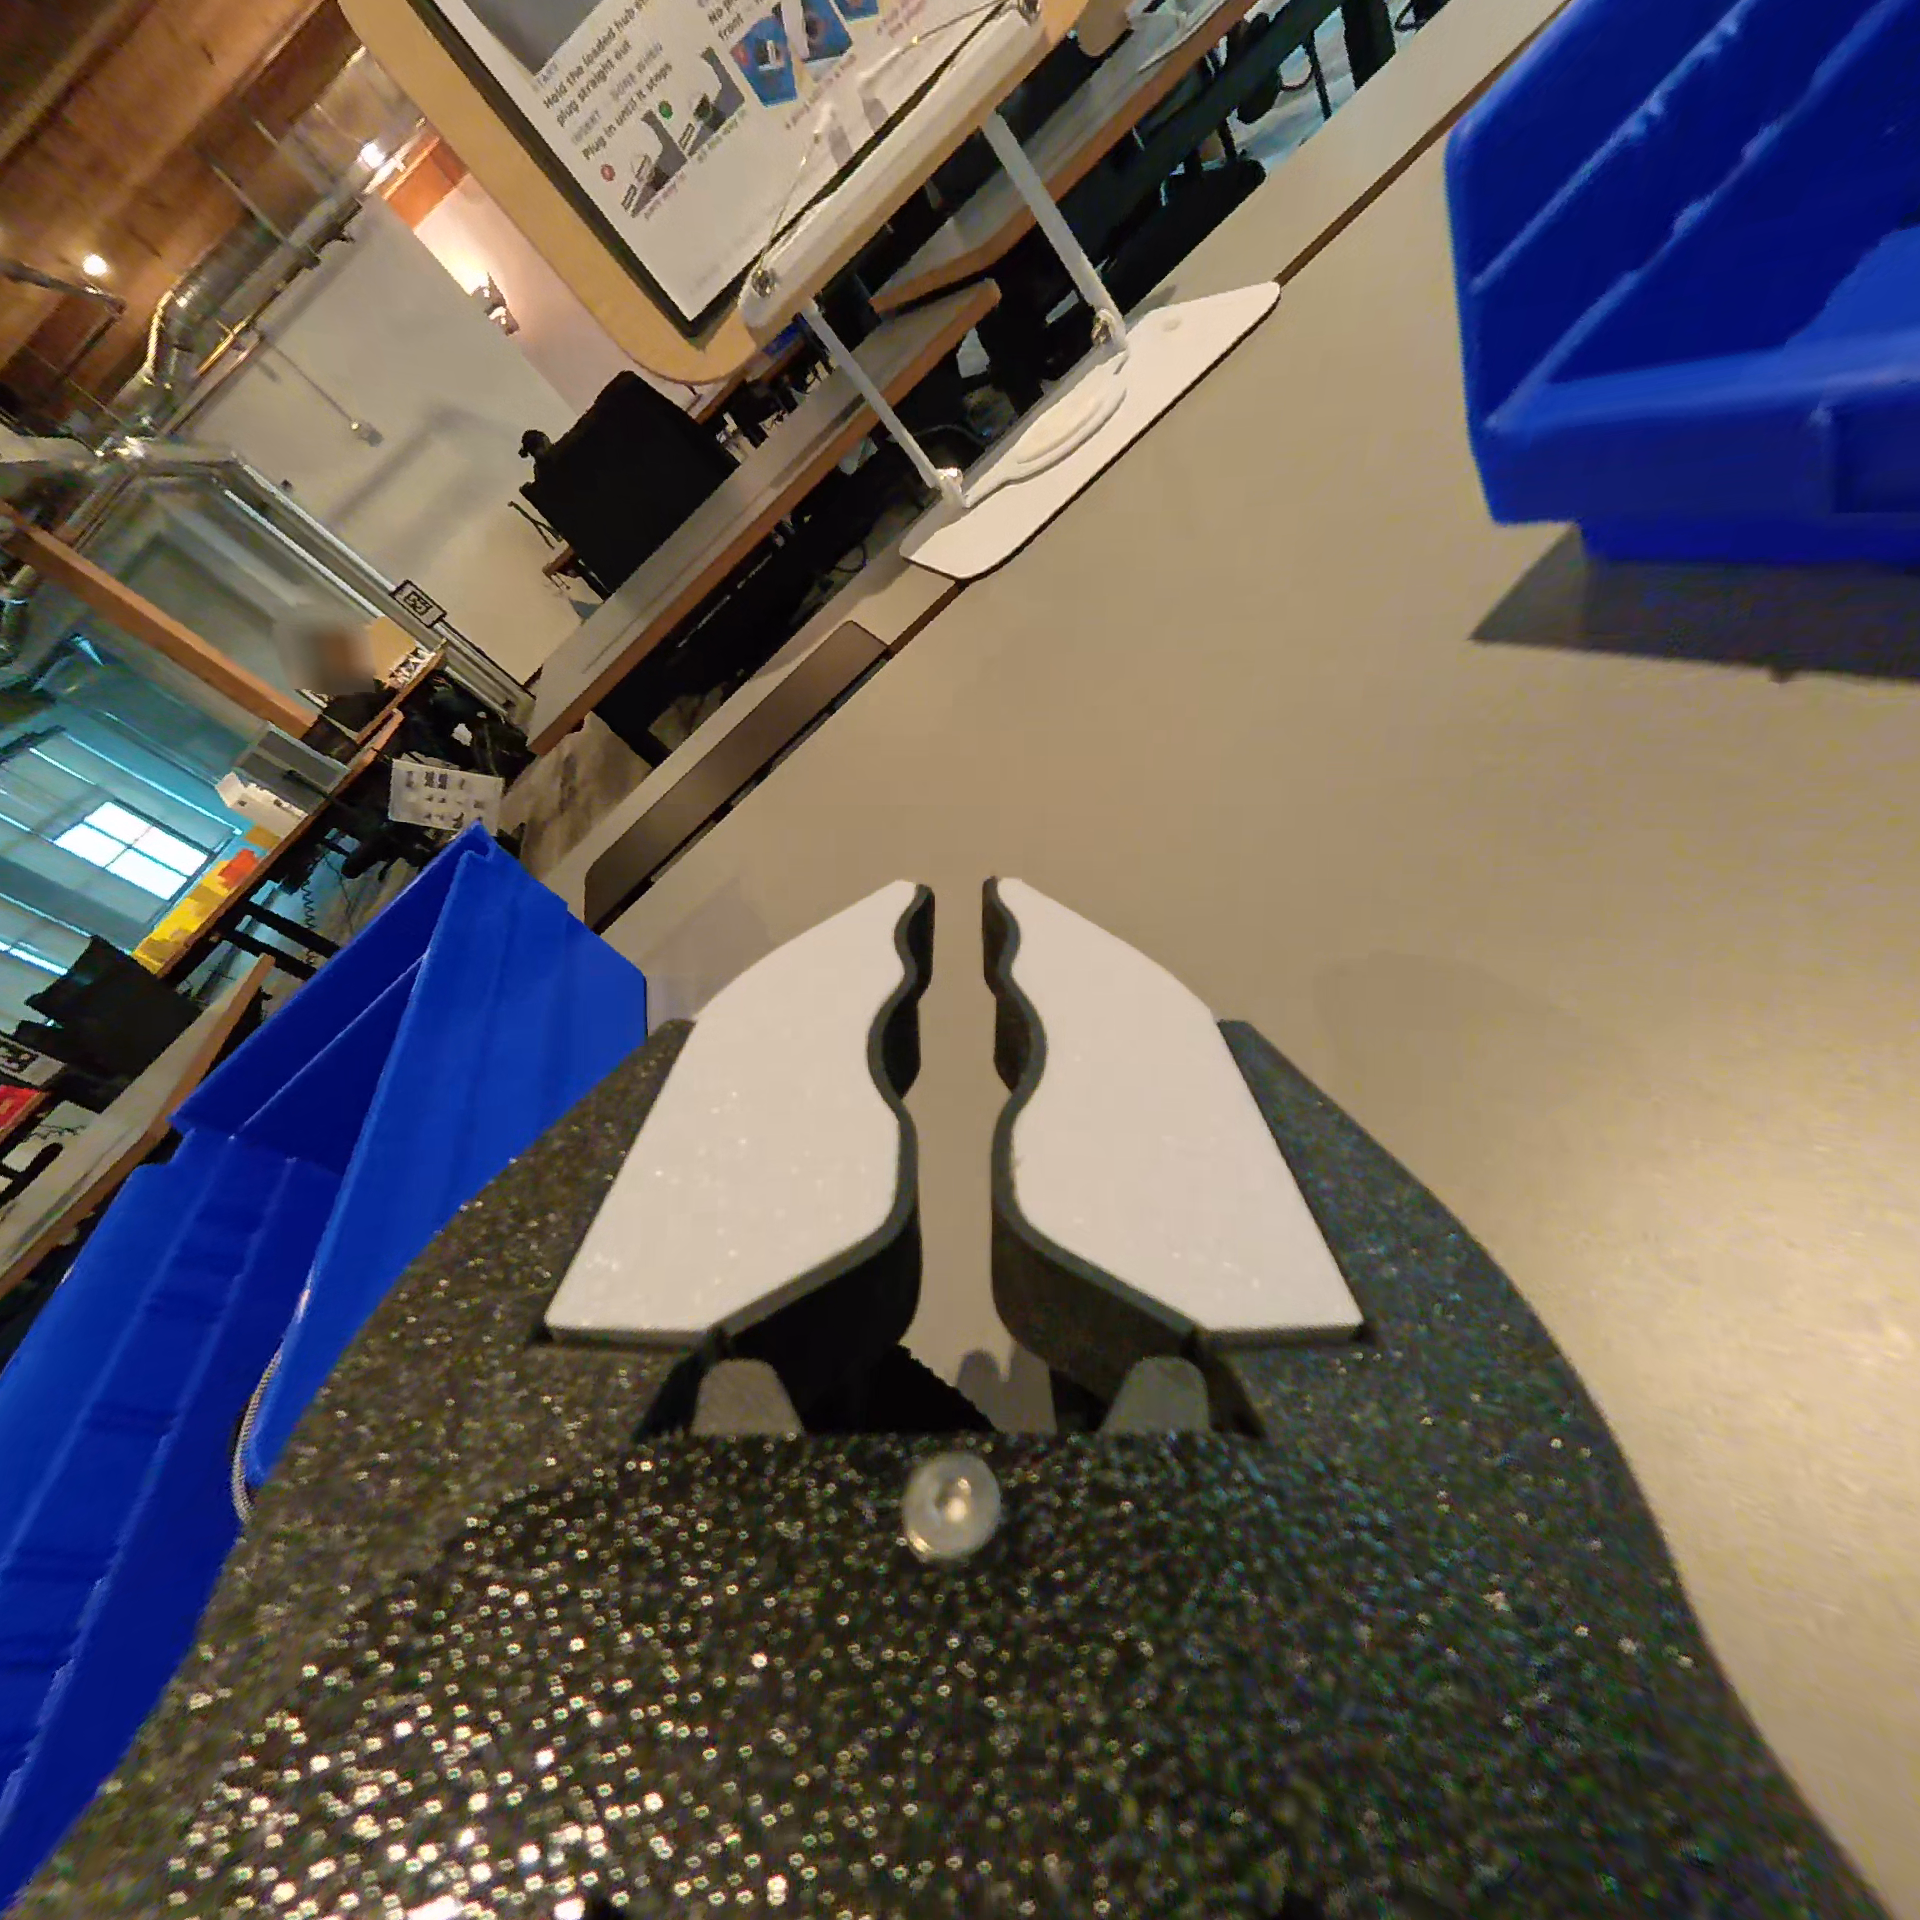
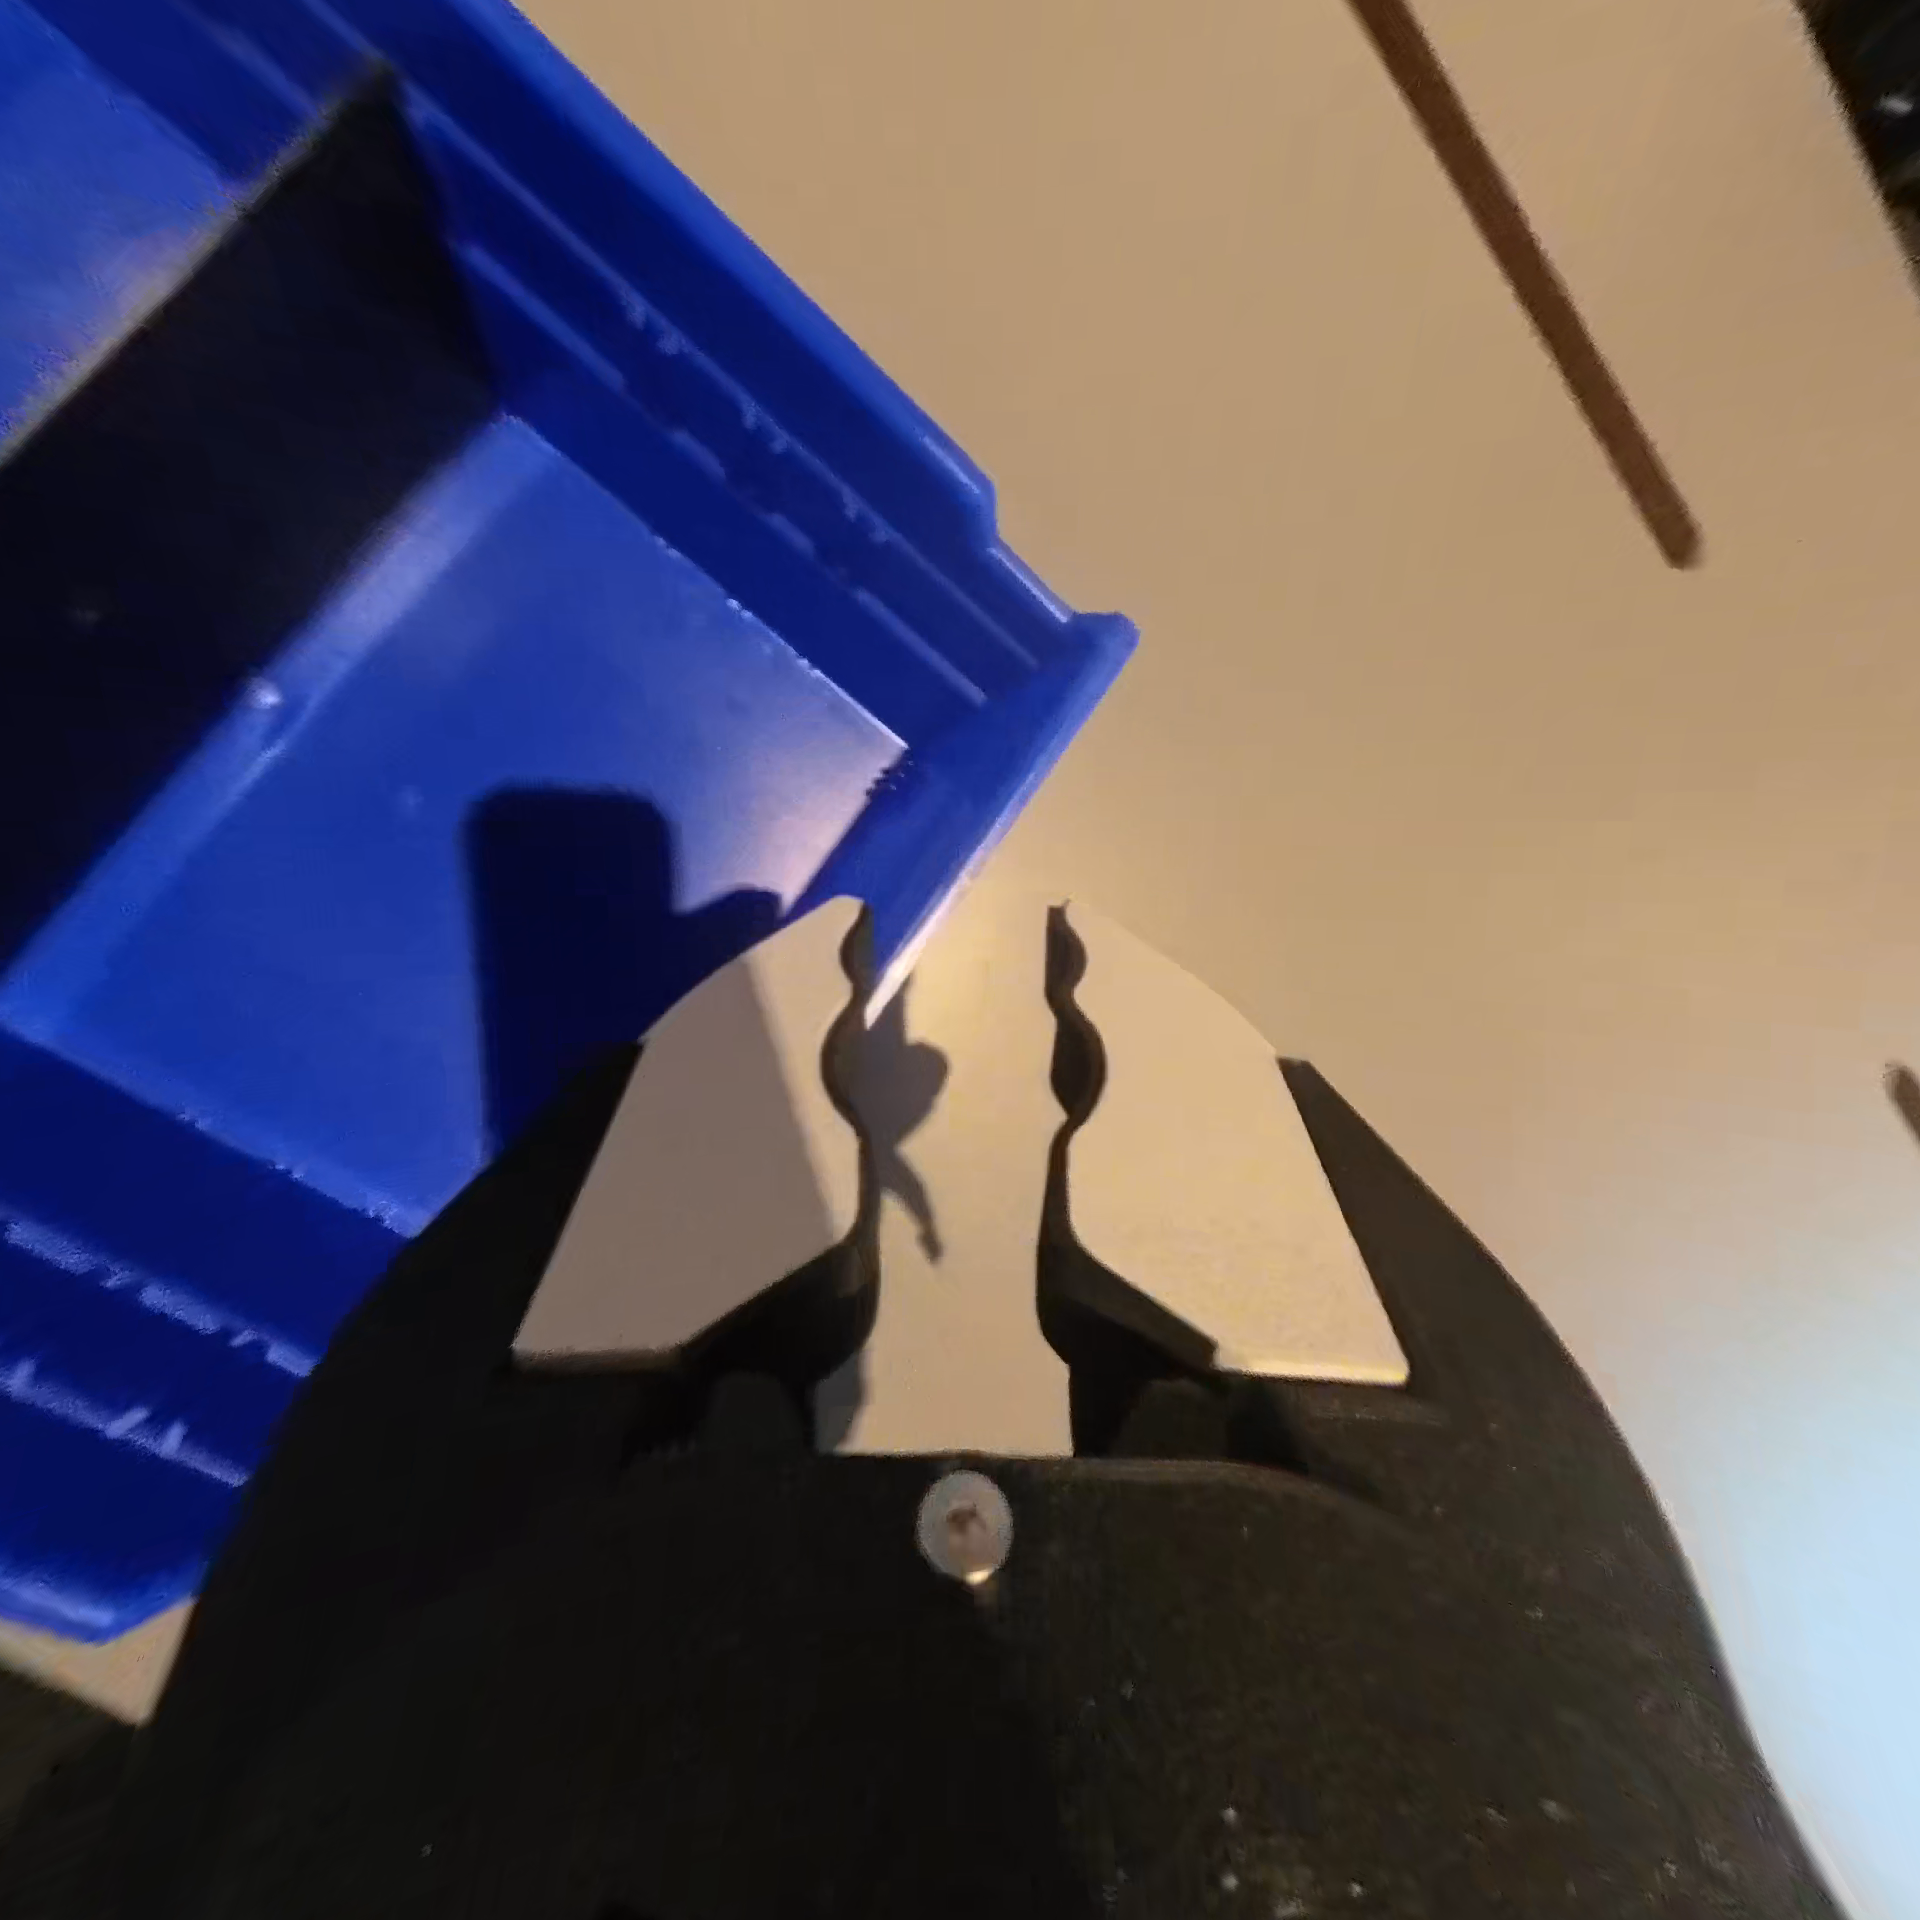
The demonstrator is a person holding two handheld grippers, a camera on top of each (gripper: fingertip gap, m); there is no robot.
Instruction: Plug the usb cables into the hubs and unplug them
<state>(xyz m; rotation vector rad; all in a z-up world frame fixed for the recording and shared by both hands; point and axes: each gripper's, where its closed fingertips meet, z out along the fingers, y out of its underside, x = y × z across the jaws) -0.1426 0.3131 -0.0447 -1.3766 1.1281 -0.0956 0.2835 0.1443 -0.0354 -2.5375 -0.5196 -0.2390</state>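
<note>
No hub shows in either view. A thin braided cable (image 1: 247, 1444) peeks out beside the blue bin (image 1: 312, 1195) at the left of the left wrist view. My left gripper (image 1: 956, 904) hovers low over the beige table (image 1: 1351, 1039), its jaws a narrow gap apart with nothing between them. My right gripper (image 2: 956, 925) is open and empty, its left fingertip just over the near corner of a blue bin (image 2: 582, 665). The part of that bin's floor that shows is bare, and a dark divider crosses it.
A second blue bin (image 1: 1714, 312) stands at the far right of the left wrist view. A board with printed sheets on a white stand (image 1: 1101, 416) sits at the table's far edge. A dark seam (image 2: 1538, 301) runs across the table. Desks and equipment stand behind. One gripper's finger ends stand about 45 cm off the other's. From the right gripper's tips to the dark seam (image 2: 1538, 301) is close to 30 cm.
</note>
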